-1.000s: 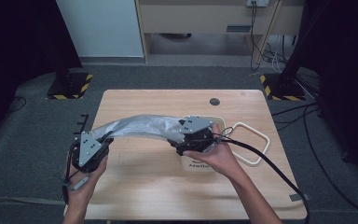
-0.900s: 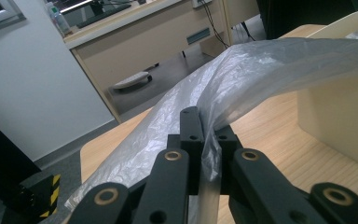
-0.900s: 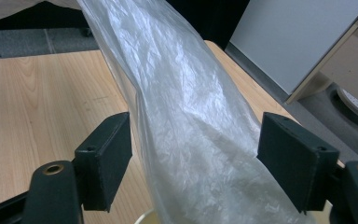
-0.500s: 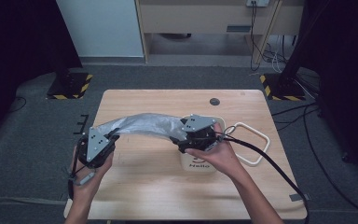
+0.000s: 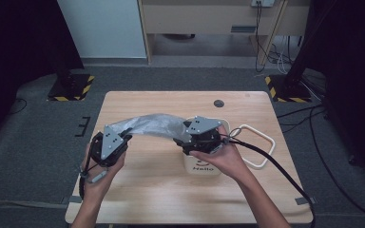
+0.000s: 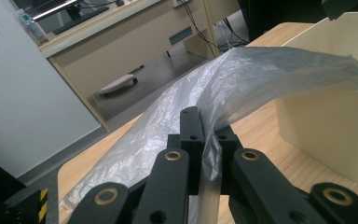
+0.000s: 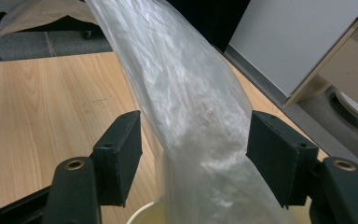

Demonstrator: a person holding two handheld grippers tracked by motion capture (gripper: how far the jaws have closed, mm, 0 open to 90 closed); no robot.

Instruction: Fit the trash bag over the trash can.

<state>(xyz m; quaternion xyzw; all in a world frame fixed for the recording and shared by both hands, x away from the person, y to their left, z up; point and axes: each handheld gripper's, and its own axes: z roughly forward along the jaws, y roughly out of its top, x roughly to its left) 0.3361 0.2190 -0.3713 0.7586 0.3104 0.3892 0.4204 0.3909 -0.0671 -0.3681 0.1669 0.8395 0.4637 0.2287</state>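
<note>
A grey see-through plastic bag [image 5: 152,124] arches over the wooden table [image 5: 161,199] from my left gripper [image 5: 126,137] to the white bin [image 5: 204,167]. The left gripper [image 6: 204,126] is shut on one end of the bag [image 6: 261,74], pinching the film between its tips. At the bin's mouth, my right gripper [image 5: 181,138] is held by a hand. In the right gripper view its jaws [image 7: 193,154] stand open with the bag [image 7: 186,102] running between the pads; they have just been closing. The bin's rim [image 7: 142,218] shows below them.
A white rounded-square ring [image 5: 255,146] lies on the table right of the bin. A small dark disc [image 5: 218,103] sits near the table's far edge. Beyond the table stand a desk [image 5: 209,16] and black stands with hazard-striped bases [image 5: 69,90].
My left gripper has moved right, toward the bin, and slightly up with the bag's end in it, so the bag bows higher. The right hand has stayed at the bin.
</note>
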